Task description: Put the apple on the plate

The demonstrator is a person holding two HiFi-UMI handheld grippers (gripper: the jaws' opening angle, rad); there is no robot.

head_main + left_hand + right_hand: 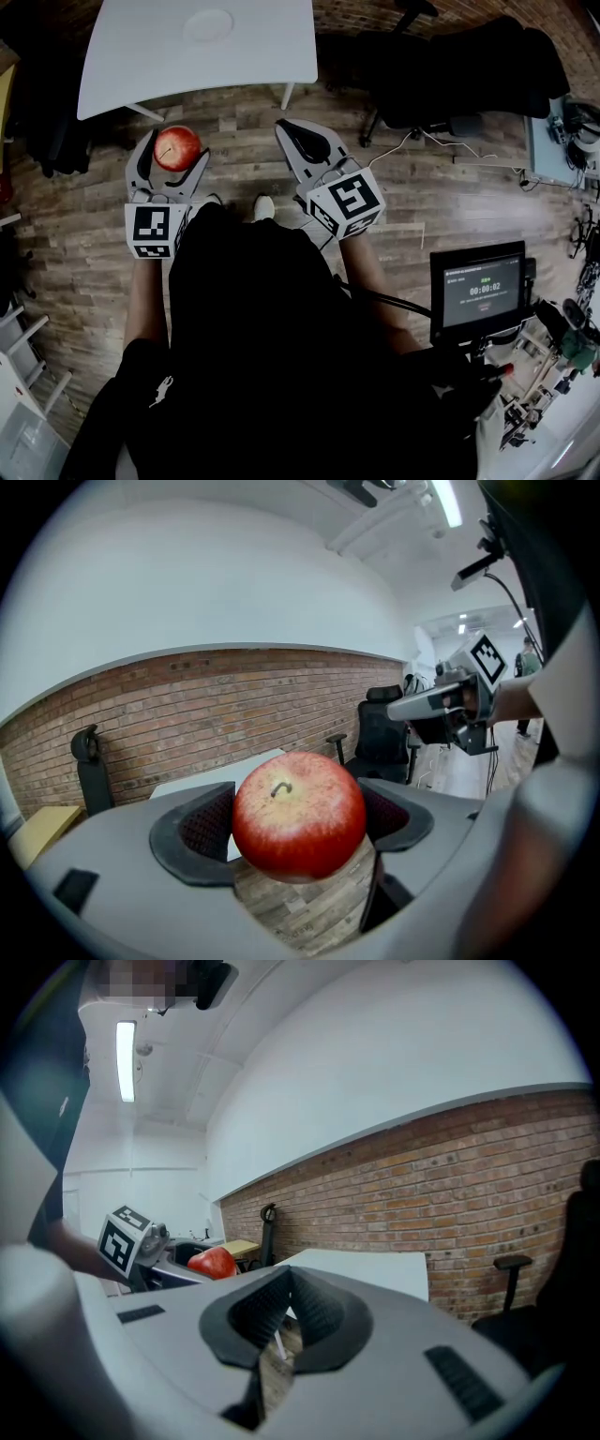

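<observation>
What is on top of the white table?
Only a white plate shows on the table. The apple is off it, held in the left gripper. The table's far edge is out of frame.

The apple (177, 147) is red and round, with a pale yellowish patch round its short stem (the stem end faces up). It sits clamped between the jaws of the left gripper (174, 150). The plate (208, 24), white and round, lies flat on the far table (122, 66), well apart from the apple.
</observation>
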